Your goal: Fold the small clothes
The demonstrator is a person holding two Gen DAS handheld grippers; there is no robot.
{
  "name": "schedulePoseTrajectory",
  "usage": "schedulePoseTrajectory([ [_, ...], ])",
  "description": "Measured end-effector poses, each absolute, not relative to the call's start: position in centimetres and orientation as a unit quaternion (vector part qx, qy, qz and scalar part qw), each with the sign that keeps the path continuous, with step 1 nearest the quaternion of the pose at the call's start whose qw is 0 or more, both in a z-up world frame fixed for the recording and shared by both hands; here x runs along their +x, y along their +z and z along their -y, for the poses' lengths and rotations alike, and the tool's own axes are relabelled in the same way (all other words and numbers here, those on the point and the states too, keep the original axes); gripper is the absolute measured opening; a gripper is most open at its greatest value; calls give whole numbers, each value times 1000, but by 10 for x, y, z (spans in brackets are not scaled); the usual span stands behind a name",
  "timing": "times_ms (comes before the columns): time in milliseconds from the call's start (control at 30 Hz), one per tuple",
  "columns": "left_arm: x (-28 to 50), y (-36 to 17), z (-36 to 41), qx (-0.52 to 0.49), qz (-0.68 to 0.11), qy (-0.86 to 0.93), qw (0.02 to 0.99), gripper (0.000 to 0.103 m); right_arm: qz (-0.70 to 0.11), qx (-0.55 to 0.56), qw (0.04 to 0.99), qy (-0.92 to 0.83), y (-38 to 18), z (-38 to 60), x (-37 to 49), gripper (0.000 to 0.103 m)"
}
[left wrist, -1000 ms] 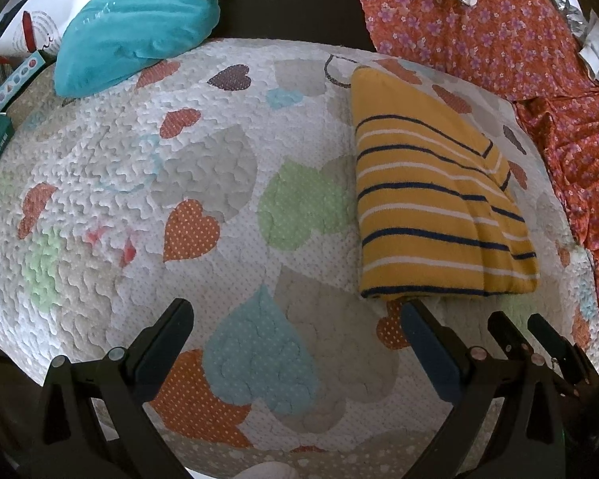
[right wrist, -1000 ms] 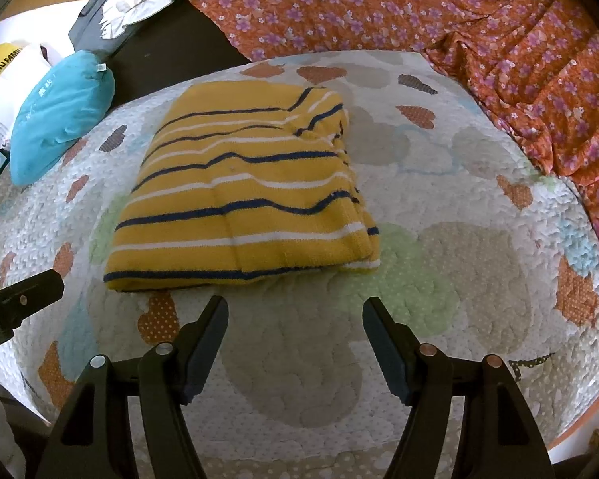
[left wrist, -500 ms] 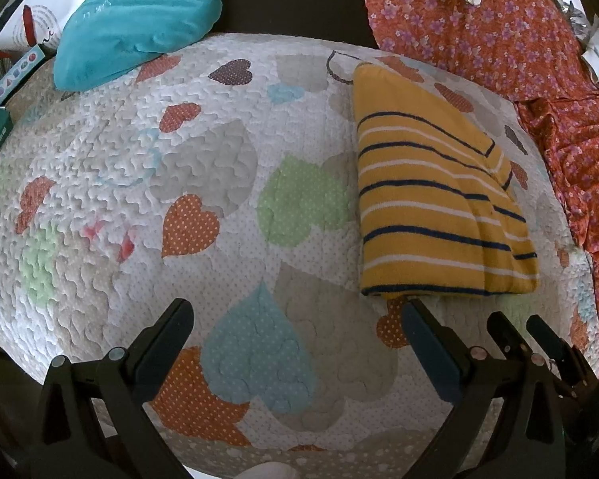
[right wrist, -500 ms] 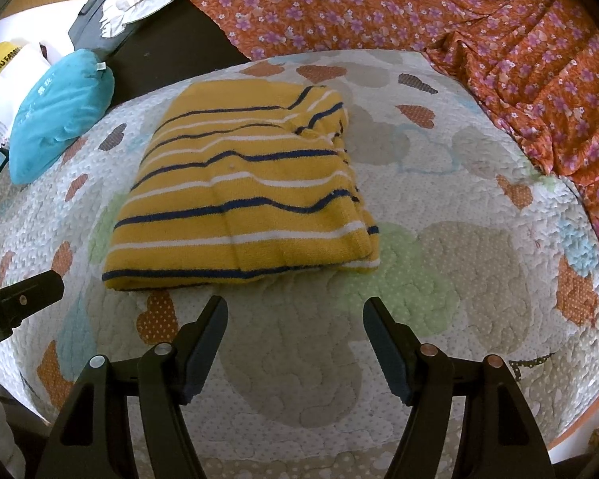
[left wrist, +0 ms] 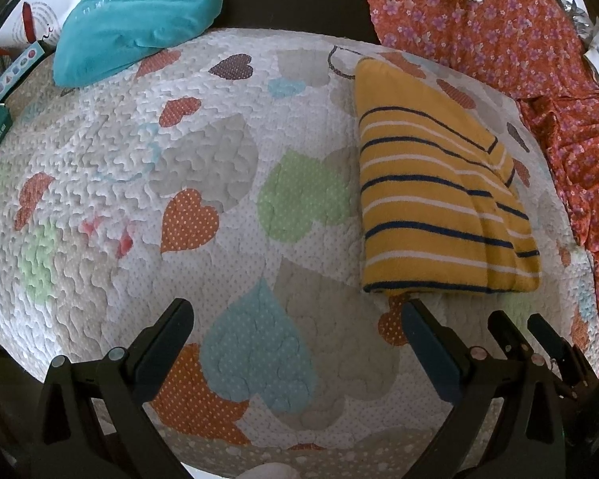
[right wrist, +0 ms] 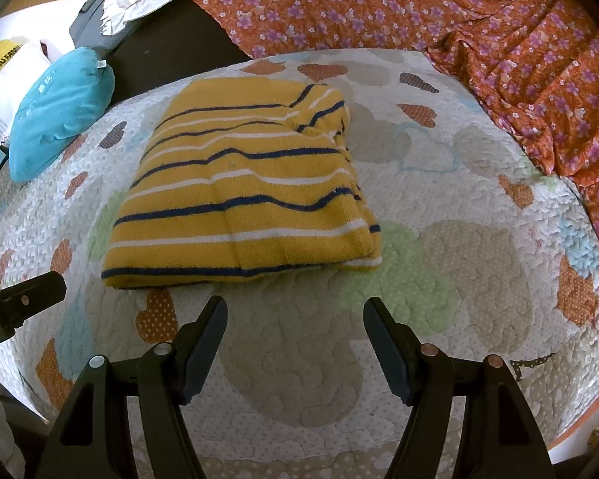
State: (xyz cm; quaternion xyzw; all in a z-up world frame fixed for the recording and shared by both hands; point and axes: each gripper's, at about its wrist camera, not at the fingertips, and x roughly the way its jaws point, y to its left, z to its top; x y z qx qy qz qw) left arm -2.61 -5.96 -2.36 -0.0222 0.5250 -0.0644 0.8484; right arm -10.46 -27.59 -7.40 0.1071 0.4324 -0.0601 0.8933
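Folded striped sweater [right wrist: 243,191] flat on heart quilt [right wrist: 439,271], both left tool [left wrist: 295,319] and right tool [right wrist: 295,319] wide open, empty, just before it.

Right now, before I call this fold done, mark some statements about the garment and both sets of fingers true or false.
1. The striped sweater lies folded on the heart quilt. True.
2. The right gripper clamps the sweater. False: its fingers stand open, short of the hem.
3. The left gripper is open and empty. True.
4. A teal pillow rests on the sweater. False: it lies apart, at the quilt's far edge.
5. Orange floral fabric covers the sweater. False: it lies beside it.
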Motion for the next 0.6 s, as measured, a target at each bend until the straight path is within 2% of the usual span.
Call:
schedulePoseTrajectory([
  [600,-29,-26,58,-19,-526,-62,848,103,-438,96,892,-56,-75,275,-101,75],
])
